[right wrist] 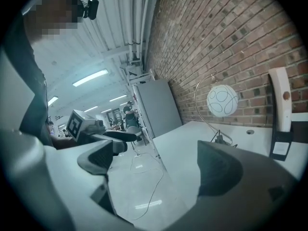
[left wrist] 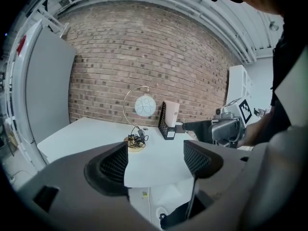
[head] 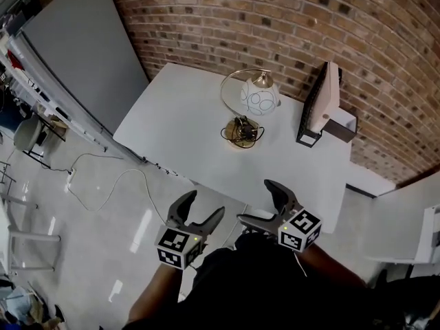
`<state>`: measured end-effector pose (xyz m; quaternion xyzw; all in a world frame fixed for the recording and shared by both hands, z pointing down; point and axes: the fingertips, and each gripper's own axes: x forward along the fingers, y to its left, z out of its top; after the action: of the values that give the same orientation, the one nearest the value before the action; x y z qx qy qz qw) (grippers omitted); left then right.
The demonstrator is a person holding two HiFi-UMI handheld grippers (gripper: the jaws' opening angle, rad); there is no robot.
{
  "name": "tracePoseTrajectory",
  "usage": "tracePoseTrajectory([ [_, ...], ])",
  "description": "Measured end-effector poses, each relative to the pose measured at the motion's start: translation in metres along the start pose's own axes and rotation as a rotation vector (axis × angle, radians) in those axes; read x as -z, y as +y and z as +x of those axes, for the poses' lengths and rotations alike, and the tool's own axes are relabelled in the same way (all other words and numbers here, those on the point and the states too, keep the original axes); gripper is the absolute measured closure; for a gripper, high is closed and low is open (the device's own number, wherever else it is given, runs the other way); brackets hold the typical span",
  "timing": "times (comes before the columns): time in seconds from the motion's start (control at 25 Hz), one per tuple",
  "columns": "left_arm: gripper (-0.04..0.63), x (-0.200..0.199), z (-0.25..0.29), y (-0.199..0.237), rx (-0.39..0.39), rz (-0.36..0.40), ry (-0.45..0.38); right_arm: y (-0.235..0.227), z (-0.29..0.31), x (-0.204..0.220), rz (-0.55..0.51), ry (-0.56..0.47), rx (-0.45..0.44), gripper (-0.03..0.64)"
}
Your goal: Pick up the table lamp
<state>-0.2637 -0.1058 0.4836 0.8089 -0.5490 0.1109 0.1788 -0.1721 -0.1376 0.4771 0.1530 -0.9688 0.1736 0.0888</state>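
Both grippers [head: 196, 213] [head: 260, 201] open; lamp [head: 249, 108] untouched

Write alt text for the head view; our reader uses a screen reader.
A table lamp with a white globe shade stands on a white table by a brick wall, beside a black file holder. Below, the left claw and right claw hang open and empty.

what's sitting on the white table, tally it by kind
table lamp: 1
black mesh holder: 1
white panel standing in the holder: 1
total: 3
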Motion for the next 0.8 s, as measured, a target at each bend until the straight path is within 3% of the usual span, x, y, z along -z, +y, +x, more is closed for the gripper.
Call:
tracePoseTrajectory([
  [0.4, 0.235, -0.075, 0.070, 0.035, -0.018, 0.051, -0.053, -0.082, 0.003, -0.045, 0.004, -0.075, 0.049, 0.067],
  [0.52, 0.235, -0.084, 0.090, 0.035, -0.020, 0.055, -0.053, -0.105, -0.004, -0.044, 0.020, -0.094, 0.061, 0.072],
  [0.68, 0.235, -0.090, 0.108, 0.027, 0.019, -0.003, -0.060, -0.130, -0.010, -0.035, 0.053, -0.094, 0.081, 0.081],
  [0.8, 0.236, -0.090, 0.115, 0.020, 0.035, 0.030, -0.035, -0.138, -0.014, -0.036, 0.062, -0.104, 0.095, 0.083],
])
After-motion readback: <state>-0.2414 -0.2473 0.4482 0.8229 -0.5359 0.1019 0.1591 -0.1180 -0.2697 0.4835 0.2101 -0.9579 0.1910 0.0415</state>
